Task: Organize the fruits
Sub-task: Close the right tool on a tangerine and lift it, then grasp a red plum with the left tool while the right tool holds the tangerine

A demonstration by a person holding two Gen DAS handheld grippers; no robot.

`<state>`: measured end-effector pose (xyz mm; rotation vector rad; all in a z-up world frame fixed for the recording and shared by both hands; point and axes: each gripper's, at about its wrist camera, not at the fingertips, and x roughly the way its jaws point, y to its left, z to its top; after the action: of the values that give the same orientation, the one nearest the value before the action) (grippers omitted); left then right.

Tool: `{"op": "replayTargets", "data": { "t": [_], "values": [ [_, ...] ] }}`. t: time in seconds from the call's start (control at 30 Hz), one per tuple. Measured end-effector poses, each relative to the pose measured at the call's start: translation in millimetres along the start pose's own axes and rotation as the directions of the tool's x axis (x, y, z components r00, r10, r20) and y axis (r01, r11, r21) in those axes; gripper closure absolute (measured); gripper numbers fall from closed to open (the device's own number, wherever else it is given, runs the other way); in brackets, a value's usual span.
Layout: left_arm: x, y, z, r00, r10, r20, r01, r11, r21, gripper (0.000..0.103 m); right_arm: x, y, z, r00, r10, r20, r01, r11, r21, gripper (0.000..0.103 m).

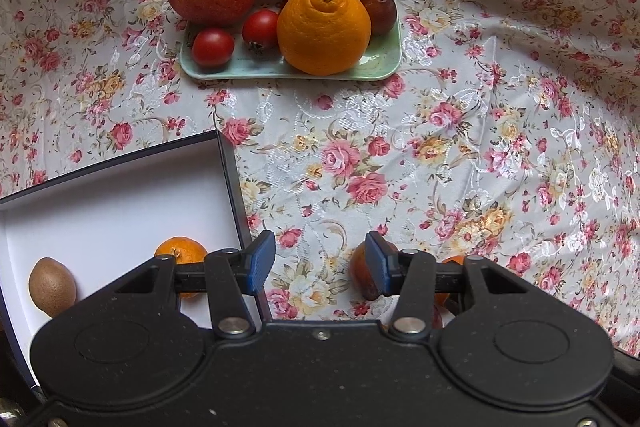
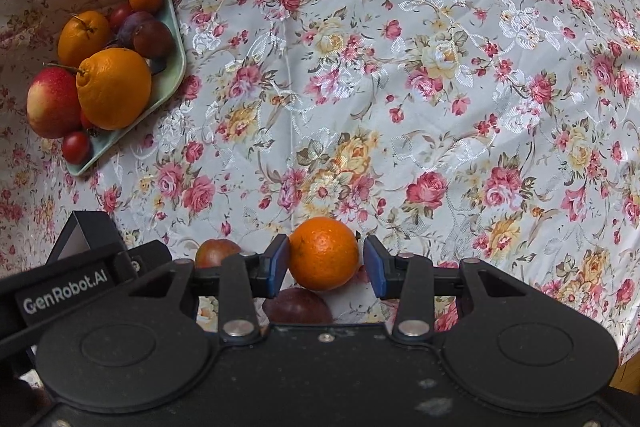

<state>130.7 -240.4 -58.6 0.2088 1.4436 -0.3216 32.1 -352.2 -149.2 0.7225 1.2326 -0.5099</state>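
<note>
Here, round pitted glossy tangerine (image 2: 323,253), between parted right hand-held gripper (image 2: 326,266) pads

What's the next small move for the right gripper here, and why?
Probably close the right gripper on the mandarin. The fruit sits between its open fingers: one finger looks to be touching it, while the other shows a small gap, so nothing is gripped yet.

Home; floral tablecloth (image 2: 400,87); fruit plate (image 1: 380,61)
</note>
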Motion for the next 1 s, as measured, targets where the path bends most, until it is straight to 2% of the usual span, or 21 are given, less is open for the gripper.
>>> {"op": "replayTargets", "data": {
  "t": [0.17,0.43,0.7,1.0],
  "values": [
    [0,2,1,1.000,-0.005,-0.001,0.005,1.000,-0.012,0.048,3,6,-3,1.000,-0.006,-0.010,0.005,1.000,-0.030,0.062],
    [1,-7,-1,1.000,-0.018,-0.014,0.018,1.000,0.009,0.048,-4,-6,-6,1.000,-0.004,-0.012,0.005,1.000,0.014,0.068],
    [4,-30,-3,0.999,-0.043,-0.025,0.045,0.998,0.048,0.048,-18,-37,0,0.999,-0.051,0.009,0.050,0.997,0.065,0.069],
    [13,-58,-7,0.999,-0.013,-0.034,0.017,0.993,0.118,0.048,-33,-75,10,0.999,-0.045,0.016,0.042,0.984,0.171,0.069]
  ]
}}
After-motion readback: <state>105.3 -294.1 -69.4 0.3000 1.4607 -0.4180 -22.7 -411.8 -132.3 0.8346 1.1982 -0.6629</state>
